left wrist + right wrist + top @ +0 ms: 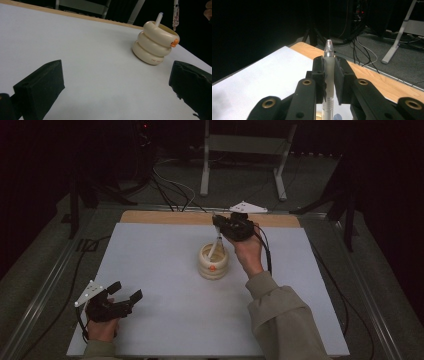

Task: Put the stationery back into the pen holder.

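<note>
A cream holder [213,262] made of stacked rings with an orange knob stands mid-table, also seen in the left gripper view [153,43]. A white pen [159,19] stands inside it. My right gripper [218,224] hovers just above and behind the holder, shut on a clear pen [328,62]. That pen [176,15] hangs upright with its lower end just over the holder's far rim. Its upper end sticks out past the pads [320,71]. My left gripper [126,291] rests open near the table's front left corner with nothing between its jaws [117,72].
The white table sheet [165,270] ends at a wooden strip [165,217] along the far edge. Beyond it are a dark floor, cables [172,190] and a grey metal frame [240,155]. A person's sleeve [282,315] crosses the table's right front.
</note>
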The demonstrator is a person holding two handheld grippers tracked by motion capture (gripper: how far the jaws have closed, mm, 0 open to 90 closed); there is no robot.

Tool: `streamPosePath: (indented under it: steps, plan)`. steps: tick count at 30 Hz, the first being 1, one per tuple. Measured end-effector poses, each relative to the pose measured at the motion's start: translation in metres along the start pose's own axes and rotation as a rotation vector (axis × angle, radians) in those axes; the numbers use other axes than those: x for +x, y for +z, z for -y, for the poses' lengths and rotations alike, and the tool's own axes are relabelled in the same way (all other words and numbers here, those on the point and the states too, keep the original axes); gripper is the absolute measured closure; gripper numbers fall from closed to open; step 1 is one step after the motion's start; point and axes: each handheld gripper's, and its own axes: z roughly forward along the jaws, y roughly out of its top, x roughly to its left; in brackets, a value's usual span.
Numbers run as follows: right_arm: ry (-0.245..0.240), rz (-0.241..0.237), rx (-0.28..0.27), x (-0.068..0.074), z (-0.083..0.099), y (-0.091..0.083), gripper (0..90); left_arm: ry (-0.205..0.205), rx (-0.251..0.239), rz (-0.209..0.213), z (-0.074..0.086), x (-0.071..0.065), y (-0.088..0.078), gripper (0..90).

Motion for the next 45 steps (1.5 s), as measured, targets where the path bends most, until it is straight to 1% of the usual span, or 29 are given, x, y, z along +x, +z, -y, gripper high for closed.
streamPosePath:
  steps: [7,12,18,28,36,45]
  plan:
    - [-0.012,-0.002,0.008,0.003,0.005,0.005,80.2,-0.001,-0.002,-0.001,0.000,0.000,0.000,0.3]
    - [-0.038,-0.002,0.022,0.007,0.010,0.009,80.2,0.000,-0.002,-0.001,0.000,0.000,0.000,0.3]
    - [-0.047,0.002,0.033,0.008,0.016,0.011,80.2,0.000,-0.001,-0.001,0.000,0.000,0.000,0.3]
    - [-0.044,0.006,0.050,0.007,0.029,0.016,80.2,0.000,-0.001,-0.001,0.000,0.000,0.000,0.3]
    - [-0.052,0.002,0.063,0.008,0.037,0.018,80.2,0.001,0.000,0.000,0.000,0.000,0.000,0.3]
    - [-0.047,0.000,0.072,0.009,0.045,0.020,80.3,0.002,0.001,0.000,0.000,-0.001,0.000,0.3]
